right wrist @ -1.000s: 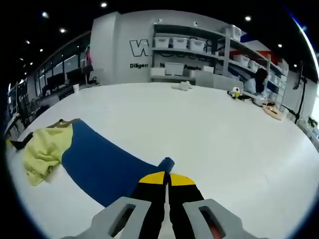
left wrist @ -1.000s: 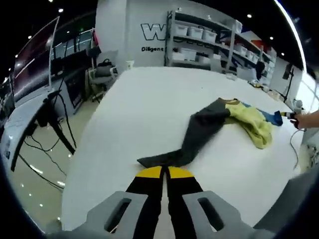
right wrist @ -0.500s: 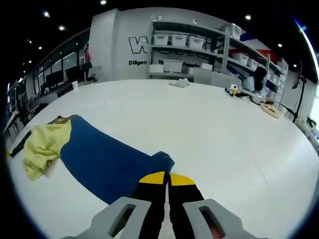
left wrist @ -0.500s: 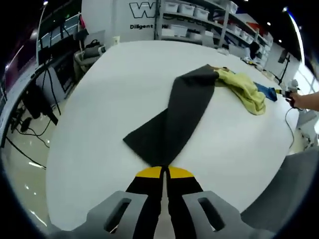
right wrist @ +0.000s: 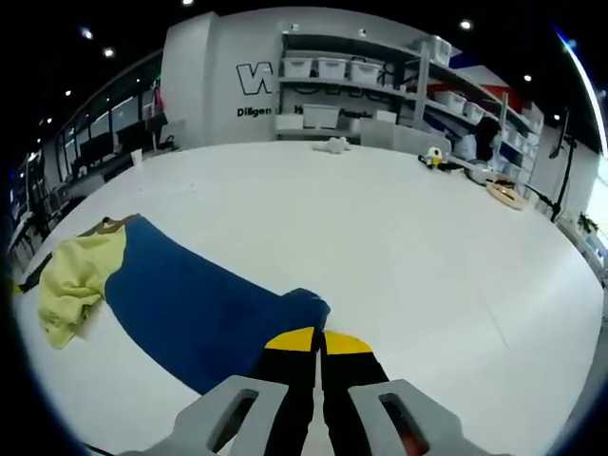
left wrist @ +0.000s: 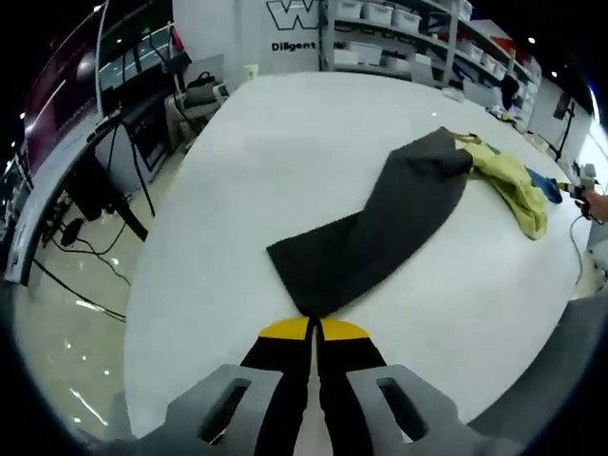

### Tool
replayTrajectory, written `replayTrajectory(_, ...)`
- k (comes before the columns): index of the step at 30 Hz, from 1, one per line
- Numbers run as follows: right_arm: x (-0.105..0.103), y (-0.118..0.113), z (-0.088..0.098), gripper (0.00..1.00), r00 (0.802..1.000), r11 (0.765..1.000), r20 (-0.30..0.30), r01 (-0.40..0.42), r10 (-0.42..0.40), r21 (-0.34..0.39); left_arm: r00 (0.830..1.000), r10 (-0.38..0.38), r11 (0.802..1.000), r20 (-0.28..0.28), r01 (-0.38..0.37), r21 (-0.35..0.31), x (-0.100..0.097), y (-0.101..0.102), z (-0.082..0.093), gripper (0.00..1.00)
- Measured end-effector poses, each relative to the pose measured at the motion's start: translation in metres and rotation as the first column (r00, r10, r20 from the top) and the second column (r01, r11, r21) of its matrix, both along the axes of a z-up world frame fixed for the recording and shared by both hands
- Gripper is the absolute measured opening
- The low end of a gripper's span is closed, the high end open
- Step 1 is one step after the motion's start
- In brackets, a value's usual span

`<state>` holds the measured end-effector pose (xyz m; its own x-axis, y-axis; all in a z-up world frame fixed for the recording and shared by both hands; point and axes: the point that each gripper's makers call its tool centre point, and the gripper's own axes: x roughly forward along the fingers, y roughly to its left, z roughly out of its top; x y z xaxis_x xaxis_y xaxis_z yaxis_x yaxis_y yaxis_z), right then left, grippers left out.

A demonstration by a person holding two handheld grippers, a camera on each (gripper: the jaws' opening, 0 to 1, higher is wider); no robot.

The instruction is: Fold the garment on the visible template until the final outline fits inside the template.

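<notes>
A garment lies stretched on the white table (left wrist: 266, 161). In the left gripper view its dark grey sleeve (left wrist: 380, 233) runs from the yellow body (left wrist: 513, 180) down to my left gripper (left wrist: 313, 328), which is shut on the sleeve's end. In the right gripper view the blue sleeve (right wrist: 199, 309) runs from the yellow body (right wrist: 76, 280) to my right gripper (right wrist: 318, 339), shut on its bunched cuff. No template outline can be made out on the table.
Shelving with white bins (right wrist: 351, 81) stands behind the table. Small objects (right wrist: 332, 144) sit at the table's far edge. A desk with monitors and cables (left wrist: 85, 180) is to the left on the floor. A hand (left wrist: 594, 199) shows at the right edge.
The left gripper has pulled the grey sleeve flatter and wider across the table, then shifted. The blue cuff has bunched a little more at the right gripper.
</notes>
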<state>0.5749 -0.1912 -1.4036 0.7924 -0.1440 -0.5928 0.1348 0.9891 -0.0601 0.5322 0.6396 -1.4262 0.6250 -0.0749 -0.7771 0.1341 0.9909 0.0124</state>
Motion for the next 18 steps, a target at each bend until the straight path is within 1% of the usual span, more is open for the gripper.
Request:
replayTrajectory(1, -0.002, 0.001, -0.001, 0.00, 1.000, 1.000, -0.002, -0.001, 0.001, 0.001, 1.000, 0.022, 1.000, 0.014, -0.021, -0.005, 0.002, 0.004, 0.003, 0.04)
replayTrajectory(2, -0.005, 0.002, -0.002, 0.00, 1.000, 1.000, -0.008, -0.007, 0.007, 0.001, 0.999, 0.035, 0.999, 0.038, -0.034, -0.027, 0.006, 0.005, 0.007, 0.03)
replayTrajectory(3, -0.006, 0.003, -0.001, 0.00, 1.000, 1.000, -0.005, -0.009, 0.009, 0.001, 0.997, 0.048, 0.998, 0.062, -0.046, -0.036, 0.009, 0.006, 0.012, 0.04)
replayTrajectory(4, -0.007, 0.003, -0.001, 0.00, 1.000, 1.000, -0.002, -0.010, 0.010, 0.003, 0.994, 0.059, 0.997, 0.089, -0.054, -0.057, 0.014, 0.006, 0.018, 0.07)
replayTrajectory(5, -0.008, 0.004, 0.000, 0.00, 1.000, 1.000, -0.001, -0.009, 0.009, 0.004, 0.993, 0.059, 0.996, 0.102, -0.053, -0.068, 0.017, 0.006, 0.021, 0.10)
replayTrajectory(7, -0.009, 0.005, 0.000, 0.00, 1.000, 1.000, 0.001, -0.012, 0.012, 0.004, 0.992, 0.044, 0.997, 0.120, -0.036, -0.070, 0.025, 0.002, 0.025, 0.13)
replayTrajectory(9, -0.009, 0.006, -0.001, 0.00, 1.000, 1.000, -0.001, -0.013, 0.013, 0.003, 0.992, 0.030, 0.997, 0.122, -0.021, -0.075, 0.036, -0.005, 0.024, 0.17)
replayTrajectory(11, -0.010, 0.007, 0.000, 0.00, 1.000, 1.000, 0.000, -0.013, 0.013, 0.004, 0.993, -0.001, 0.997, 0.117, 0.010, -0.078, 0.047, -0.013, 0.019, 0.22)
replayTrajectory(14, -0.009, 0.007, 0.001, 0.00, 1.000, 1.000, 0.000, -0.018, 0.018, 0.002, 0.995, -0.027, 0.997, 0.099, 0.034, -0.065, 0.062, -0.016, 0.008, 0.24)
replayTrajectory(15, -0.009, 0.007, 0.001, 0.00, 1.000, 1.000, 0.000, -0.019, 0.019, 0.000, 0.996, -0.046, 0.997, 0.082, 0.050, -0.052, 0.066, -0.018, 0.003, 0.24)
replayTrajectory(16, -0.008, 0.007, 0.001, 0.00, 1.000, 1.000, -0.001, -0.021, 0.021, 0.000, 0.996, -0.052, 0.998, 0.067, 0.055, -0.043, 0.066, -0.018, 0.001, 0.24)
replayTrajectory(17, -0.008, 0.008, 0.002, 0.00, 1.000, 1.000, -0.002, -0.022, 0.022, 0.000, 0.997, -0.074, 0.997, 0.026, 0.074, -0.025, 0.065, -0.018, -0.007, 0.24)
replayTrajectory(18, -0.008, 0.007, 0.002, 0.00, 1.000, 1.000, -0.001, -0.022, 0.022, -0.001, 0.996, -0.091, 0.996, 0.001, 0.091, -0.017, 0.064, -0.020, -0.012, 0.22)
